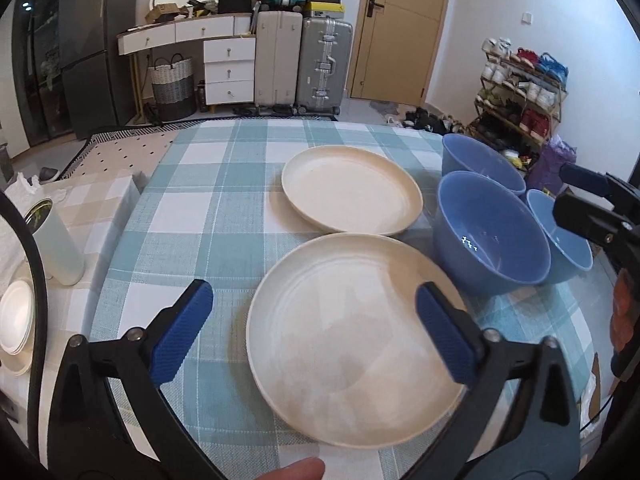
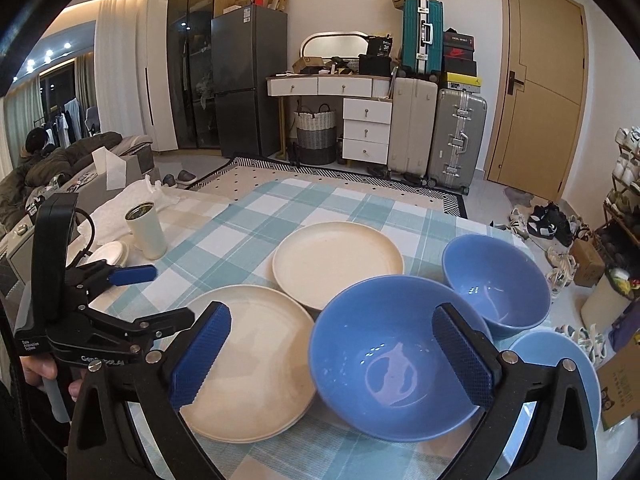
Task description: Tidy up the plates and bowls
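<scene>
Two cream plates lie on the checked tablecloth: a near plate (image 1: 356, 344) (image 2: 248, 364) and a far plate (image 1: 352, 189) (image 2: 338, 262). Three blue bowls stand to their right: a middle bowl (image 1: 492, 232) (image 2: 396, 364), a far bowl (image 1: 480, 160) (image 2: 496, 280) and a near-right bowl (image 1: 560, 236) (image 2: 560, 364). My left gripper (image 1: 314, 330) is open, hovering over the near plate and empty. My right gripper (image 2: 332, 354) is open, hovering above the middle bowl and empty. The left gripper also shows in the right wrist view (image 2: 134, 274).
A white tumbler (image 1: 60, 240) (image 2: 146, 230) and small stacked white dishes (image 1: 16, 320) (image 2: 110, 254) stand at the table's left. Crumpled white paper (image 2: 136, 196) lies behind them. The table's right edge runs close to the bowls; a shoe rack (image 1: 520, 88) stands beyond.
</scene>
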Demonstrator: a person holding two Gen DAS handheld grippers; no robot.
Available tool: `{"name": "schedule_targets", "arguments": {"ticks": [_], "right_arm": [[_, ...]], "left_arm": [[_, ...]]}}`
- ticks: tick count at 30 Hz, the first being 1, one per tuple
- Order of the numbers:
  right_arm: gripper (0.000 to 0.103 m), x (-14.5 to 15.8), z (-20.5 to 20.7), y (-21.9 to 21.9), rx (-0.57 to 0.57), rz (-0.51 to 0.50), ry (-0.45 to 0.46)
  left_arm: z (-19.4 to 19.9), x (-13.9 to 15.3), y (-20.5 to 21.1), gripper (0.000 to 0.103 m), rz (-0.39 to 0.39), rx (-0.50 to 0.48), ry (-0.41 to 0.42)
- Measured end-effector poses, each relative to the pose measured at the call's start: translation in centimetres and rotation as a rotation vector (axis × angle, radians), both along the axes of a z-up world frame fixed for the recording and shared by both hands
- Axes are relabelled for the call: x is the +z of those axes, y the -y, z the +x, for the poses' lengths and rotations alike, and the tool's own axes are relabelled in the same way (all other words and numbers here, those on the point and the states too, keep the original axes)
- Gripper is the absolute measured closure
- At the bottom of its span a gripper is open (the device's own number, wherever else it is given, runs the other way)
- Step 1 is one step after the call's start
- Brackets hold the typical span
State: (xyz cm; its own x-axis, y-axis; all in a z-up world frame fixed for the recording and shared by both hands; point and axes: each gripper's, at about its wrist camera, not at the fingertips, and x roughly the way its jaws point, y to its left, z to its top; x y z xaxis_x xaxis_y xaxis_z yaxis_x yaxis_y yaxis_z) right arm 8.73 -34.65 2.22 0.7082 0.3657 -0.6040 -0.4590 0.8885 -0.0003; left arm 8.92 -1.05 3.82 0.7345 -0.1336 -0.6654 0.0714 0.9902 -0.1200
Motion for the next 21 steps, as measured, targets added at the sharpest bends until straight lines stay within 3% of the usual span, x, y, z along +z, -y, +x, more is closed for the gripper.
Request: {"name": "schedule_targets", "arguments": {"ticks": [21], "right_arm": [[0.001,2.3,7.2,0.9,-0.016,-0.012,-0.065]], "left_arm": [[6.6,0.8,-0.4,0.002,0.011,0.1,-0.03]]}}
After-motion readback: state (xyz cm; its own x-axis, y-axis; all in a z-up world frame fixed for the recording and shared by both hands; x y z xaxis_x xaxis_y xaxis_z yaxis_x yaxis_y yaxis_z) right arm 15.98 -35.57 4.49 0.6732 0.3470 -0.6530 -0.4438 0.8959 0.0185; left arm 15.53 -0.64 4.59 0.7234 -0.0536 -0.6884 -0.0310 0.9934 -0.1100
